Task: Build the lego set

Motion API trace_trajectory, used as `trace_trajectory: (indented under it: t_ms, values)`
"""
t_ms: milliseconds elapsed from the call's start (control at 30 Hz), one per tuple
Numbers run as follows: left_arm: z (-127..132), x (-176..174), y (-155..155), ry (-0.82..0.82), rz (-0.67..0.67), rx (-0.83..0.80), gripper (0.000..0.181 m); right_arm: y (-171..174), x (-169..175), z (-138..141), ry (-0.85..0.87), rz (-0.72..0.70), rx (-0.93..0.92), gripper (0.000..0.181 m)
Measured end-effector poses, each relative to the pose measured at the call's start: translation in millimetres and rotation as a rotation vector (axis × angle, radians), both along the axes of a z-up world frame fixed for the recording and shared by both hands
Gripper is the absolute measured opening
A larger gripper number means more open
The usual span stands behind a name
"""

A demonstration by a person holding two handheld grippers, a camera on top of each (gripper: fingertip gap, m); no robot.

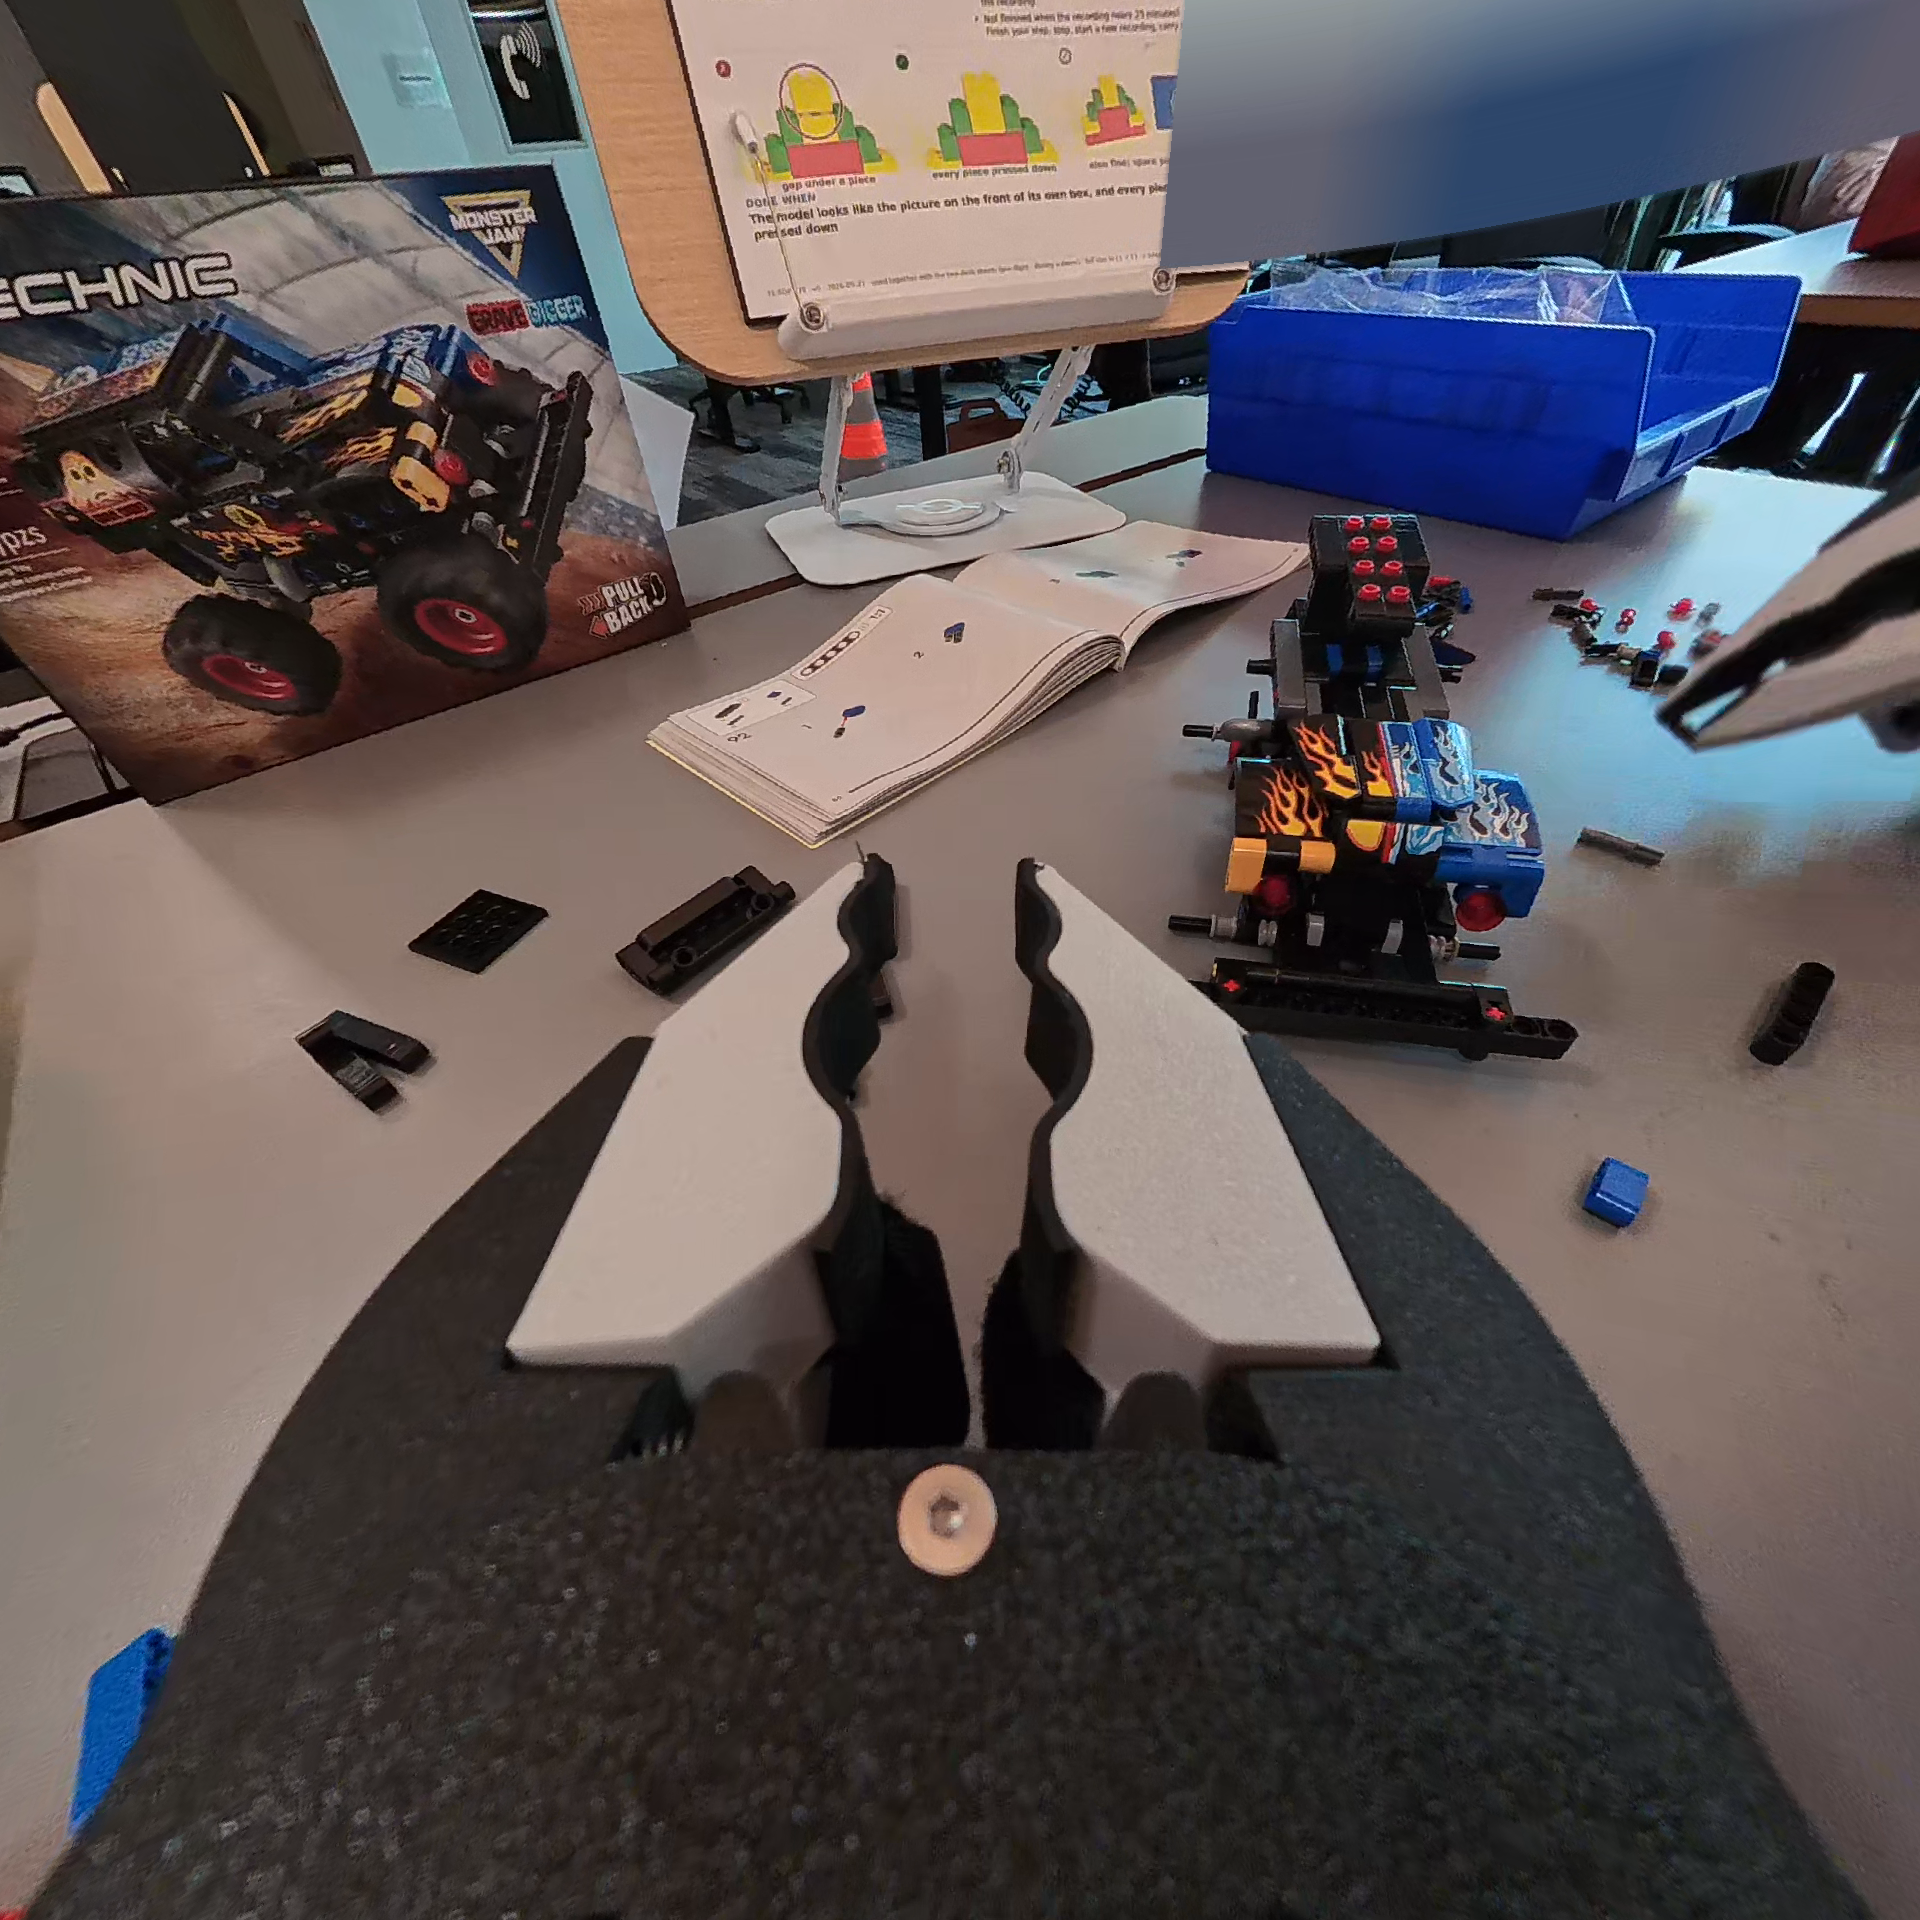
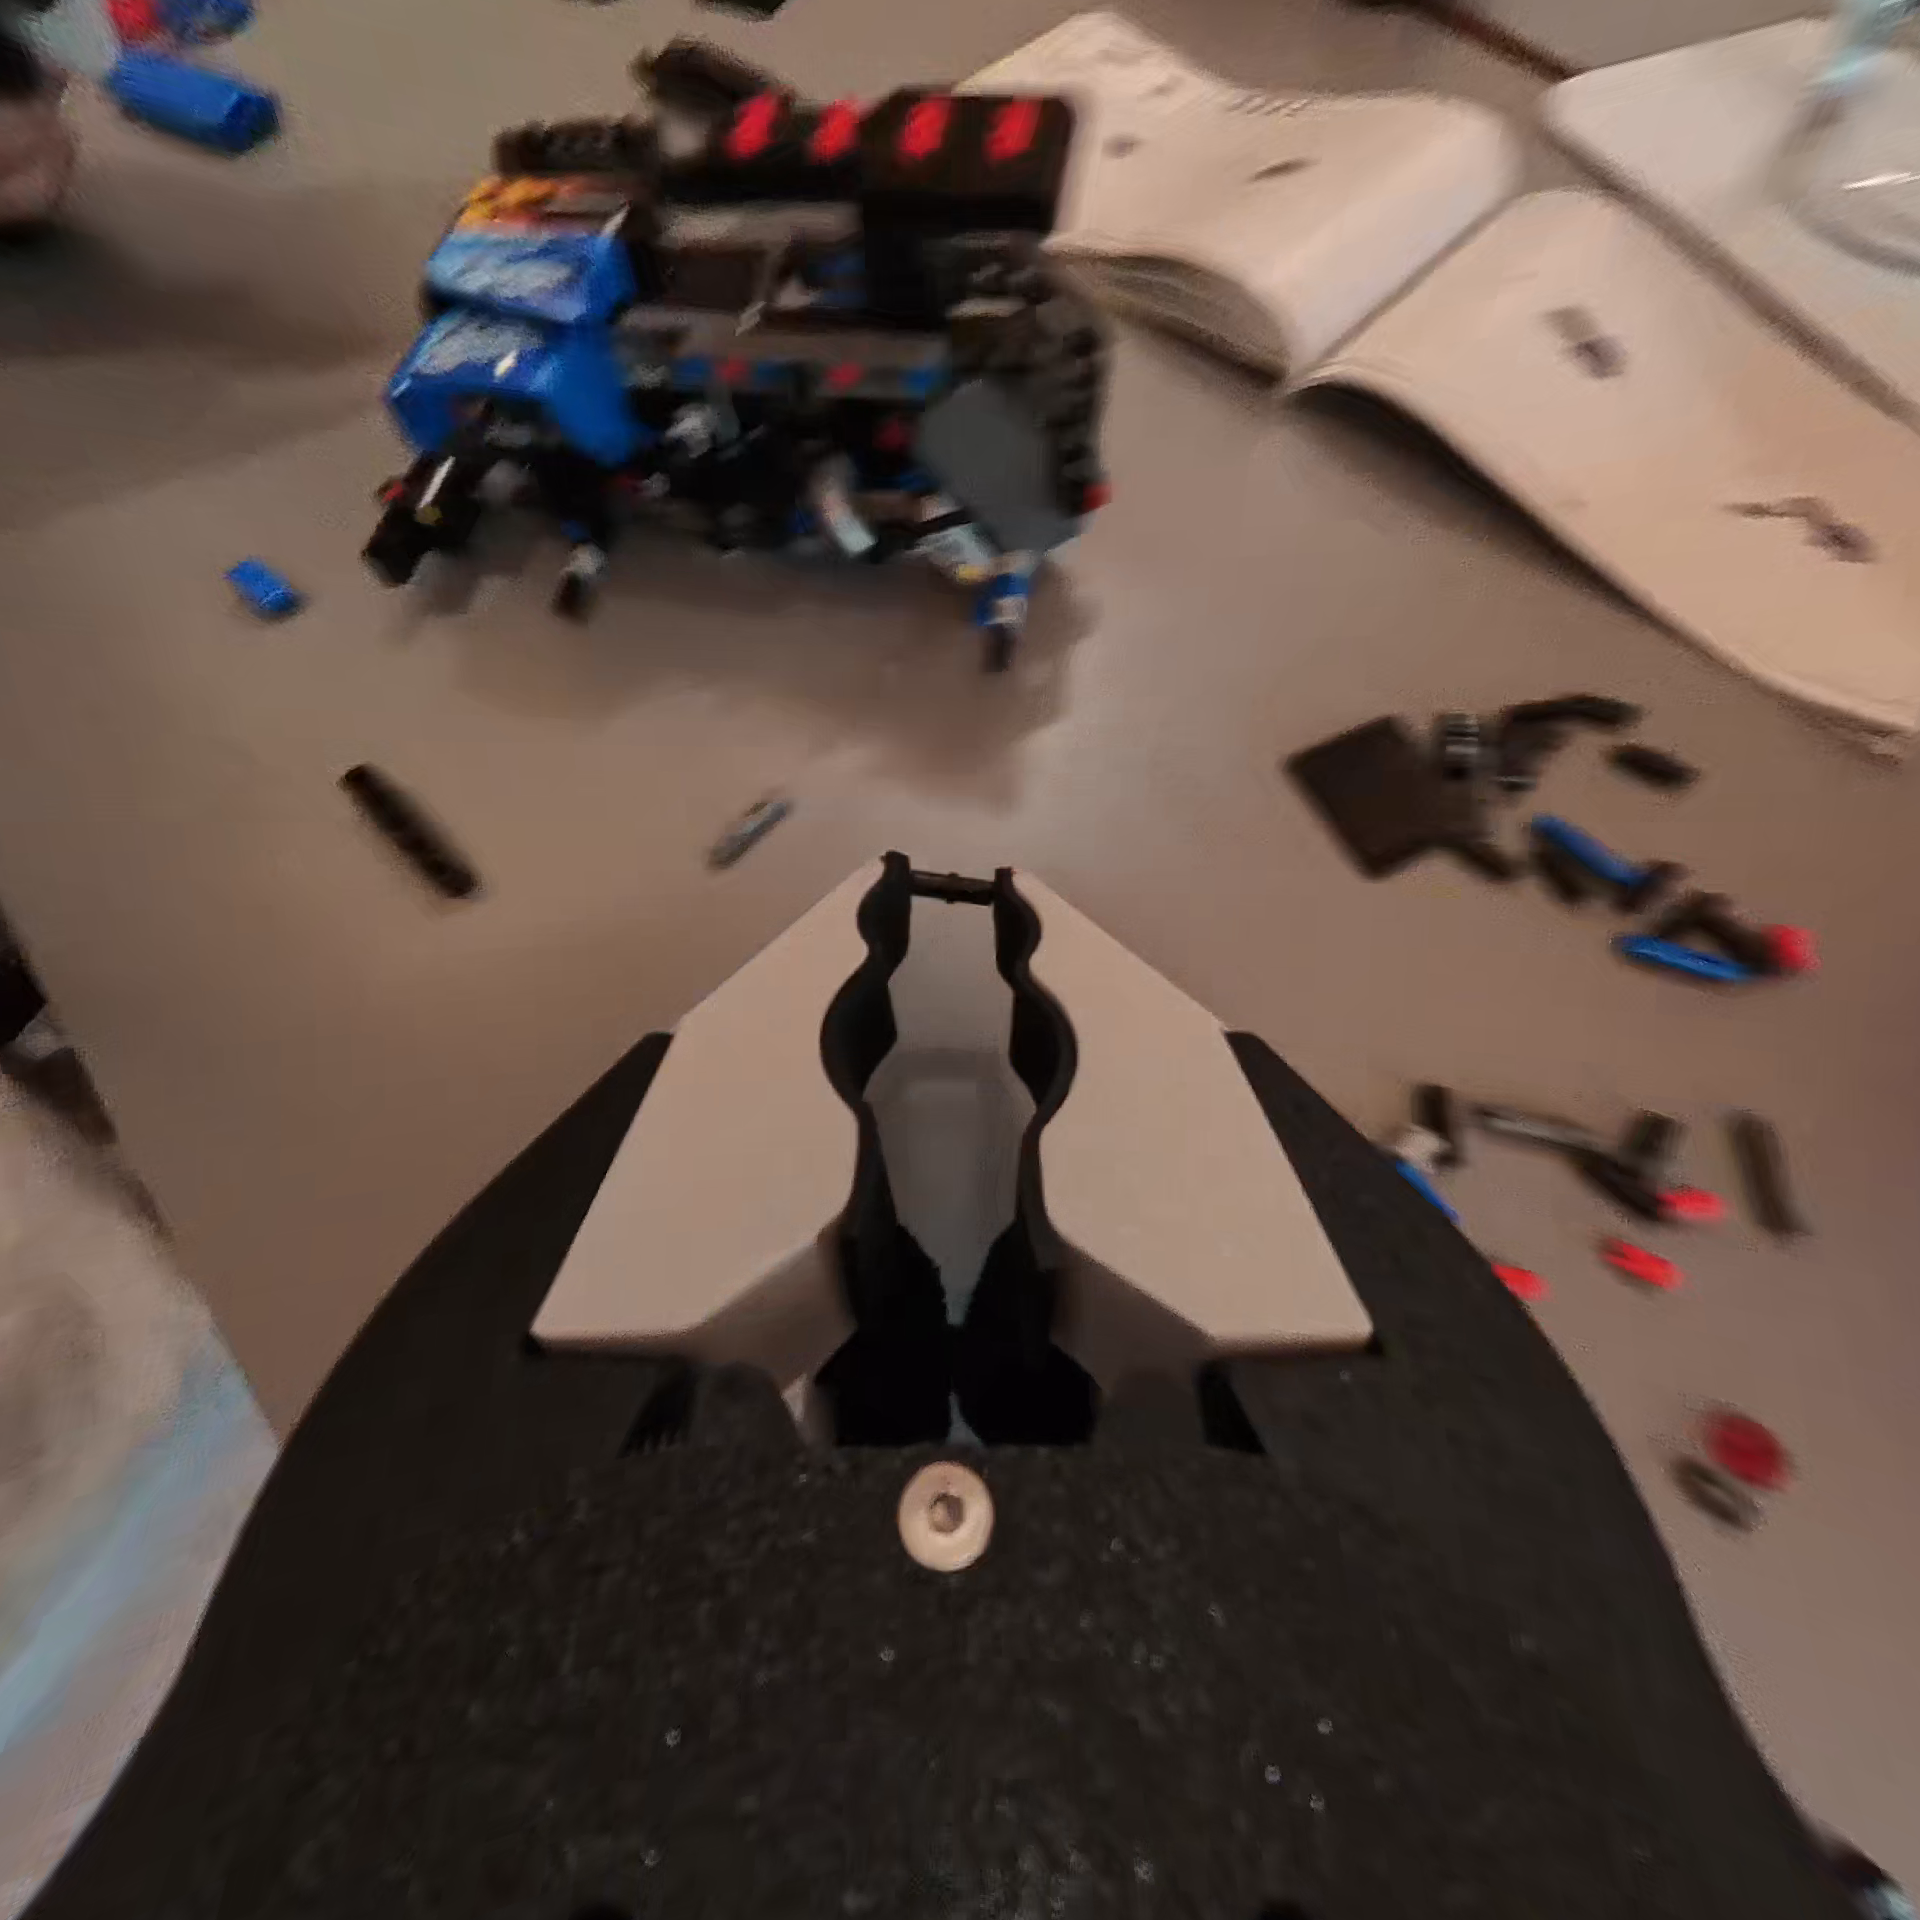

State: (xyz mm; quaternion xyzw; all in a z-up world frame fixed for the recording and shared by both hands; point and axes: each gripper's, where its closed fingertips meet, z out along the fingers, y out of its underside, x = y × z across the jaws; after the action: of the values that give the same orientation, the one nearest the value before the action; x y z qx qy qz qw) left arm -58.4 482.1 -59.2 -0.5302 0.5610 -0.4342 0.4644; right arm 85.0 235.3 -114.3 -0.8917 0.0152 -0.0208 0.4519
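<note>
Now a small black pin (image 2: 951,883) is being pinched at the right gripper (image 2: 948,885) tips; the left gripper (image 1: 951,883) is being held empty, parted. The truck (image 1: 1361,790), mid-bench beside the booklet (image 1: 935,665), is best steadied before the pin is pressed in squarely.

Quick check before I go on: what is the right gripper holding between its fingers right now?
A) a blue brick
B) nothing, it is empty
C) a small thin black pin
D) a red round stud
C: in the right wrist view the right gripper has a small thin black pin spanning crosswise between its fingertips, held above the table.
</note>
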Motion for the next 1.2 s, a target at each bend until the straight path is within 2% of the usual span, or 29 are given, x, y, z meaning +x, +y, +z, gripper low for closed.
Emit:
trace_trajectory:
  t_ms: [100,300,367,467,567,633,700,867,967,1200]
  values:
    - [1.4,-0.9,0.4,-0.010,0.004,0.001,0.021,11.1,-33.5,-27.7,0.005,0.064,-0.085,0.015]
    - [2.1,-1.6,-3.2,-0.015,-0.010,0.010,0.021,14.2,-34.4,-30.4,-0.033,0.053,-0.099,0.016]
    - [3.3,-2.3,-2.6,-0.022,-0.011,0.000,0.021,13.7,-32.2,-29.4,-0.022,0.046,-0.098,0.027]
    - [4.4,-3.2,-1.6,-0.029,-0.013,-0.018,0.021,4.8,-2.6,-11.0,-0.072,-0.050,-0.028,0.029]
    - [3.5,-2.6,-1.1,-0.022,-0.016,-0.026,0.021,-27.2,72.6,12.5,-0.189,-0.337,0.020,0.022]
    - [2.4,-1.8,-1.1,-0.015,-0.015,-0.025,0.021,-50.1,108.6,7.2,-0.151,-0.460,-0.011,0.023]
    - [1.7,-1.4,-1.4,-0.010,-0.015,-0.022,0.021,-61.7,125.3,-9.5,-0.075,-0.478,-0.073,0.032]
    - [1.3,-1.0,0.1,-0.008,-0.006,-0.022,0.021,-65.0,134.9,-27.2,0.032,-0.524,-0.104,0.031]
    - [0.7,-0.5,1.0,-0.003,-0.005,-0.032,0.021,-64.1,135.6,-30.4,0.018,-0.538,-0.117,0.031]
    - [0.6,-0.6,1.5,-0.003,-0.010,-0.046,0.020,-60.0,137.2,-30.4,-0.024,-0.543,-0.121,0.016]
